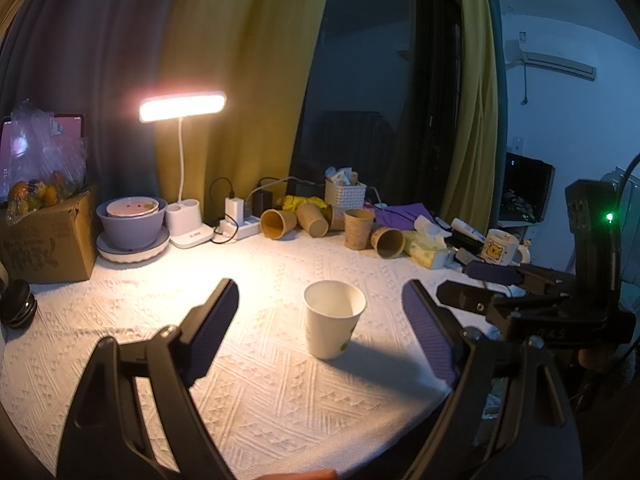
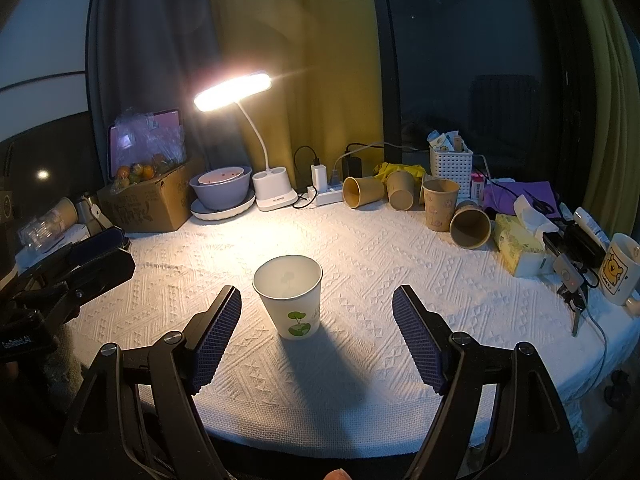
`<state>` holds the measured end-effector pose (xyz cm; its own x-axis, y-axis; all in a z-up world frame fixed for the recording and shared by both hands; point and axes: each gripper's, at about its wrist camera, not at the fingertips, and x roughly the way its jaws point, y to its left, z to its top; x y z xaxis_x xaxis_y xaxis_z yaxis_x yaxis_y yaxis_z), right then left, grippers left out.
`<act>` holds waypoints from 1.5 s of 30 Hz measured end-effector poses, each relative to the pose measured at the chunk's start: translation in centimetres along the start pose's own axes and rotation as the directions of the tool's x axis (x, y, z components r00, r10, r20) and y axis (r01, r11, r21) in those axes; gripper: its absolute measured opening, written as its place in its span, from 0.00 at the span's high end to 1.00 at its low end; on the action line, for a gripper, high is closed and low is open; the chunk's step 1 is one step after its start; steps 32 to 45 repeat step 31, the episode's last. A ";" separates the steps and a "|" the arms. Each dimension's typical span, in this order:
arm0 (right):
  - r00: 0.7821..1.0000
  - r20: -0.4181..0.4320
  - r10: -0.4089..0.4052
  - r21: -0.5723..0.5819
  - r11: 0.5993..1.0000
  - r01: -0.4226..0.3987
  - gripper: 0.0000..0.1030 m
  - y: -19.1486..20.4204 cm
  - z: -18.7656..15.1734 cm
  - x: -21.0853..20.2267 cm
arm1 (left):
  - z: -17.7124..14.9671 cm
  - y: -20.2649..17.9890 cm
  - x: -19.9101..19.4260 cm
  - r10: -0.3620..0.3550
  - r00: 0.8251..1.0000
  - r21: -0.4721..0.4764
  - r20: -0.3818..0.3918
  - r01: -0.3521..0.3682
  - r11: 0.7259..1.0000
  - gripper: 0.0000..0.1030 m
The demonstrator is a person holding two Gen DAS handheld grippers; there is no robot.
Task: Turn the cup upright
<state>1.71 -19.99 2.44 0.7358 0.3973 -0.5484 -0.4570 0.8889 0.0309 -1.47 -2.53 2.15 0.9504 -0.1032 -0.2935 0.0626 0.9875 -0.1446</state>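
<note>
White paper cup (image 2: 290,296) is seen upright on the tablecloth (image 2: 360,248), in front of the lamp (image 2: 234,92). Left gripper (image 1: 320,320) and right gripper (image 2: 316,332) are spread wide, nothing held.

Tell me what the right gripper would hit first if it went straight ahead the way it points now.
Most likely the white paper cup, standing upright on the tablecloth just ahead and slightly left of centre between the open fingers of the right gripper. Depth is uncertain; it might pass alongside.

One white cup (image 2: 290,296) – four brown cups (image 2: 440,204).
</note>
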 end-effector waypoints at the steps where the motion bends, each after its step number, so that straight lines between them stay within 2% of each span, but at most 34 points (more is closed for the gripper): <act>1: 1.000 0.000 0.000 0.000 1.000 0.000 0.22 0.0 0.0 0.0 | 0.1 0.1 0.0 0.000 1.000 0.000 -0.001 0.000 1.000 0.18; 45: 1.000 -0.002 -0.002 0.002 1.000 0.002 0.22 0.3 0.1 0.1 | -0.1 -0.2 0.0 -0.006 1.000 -0.005 0.004 0.006 1.000 0.18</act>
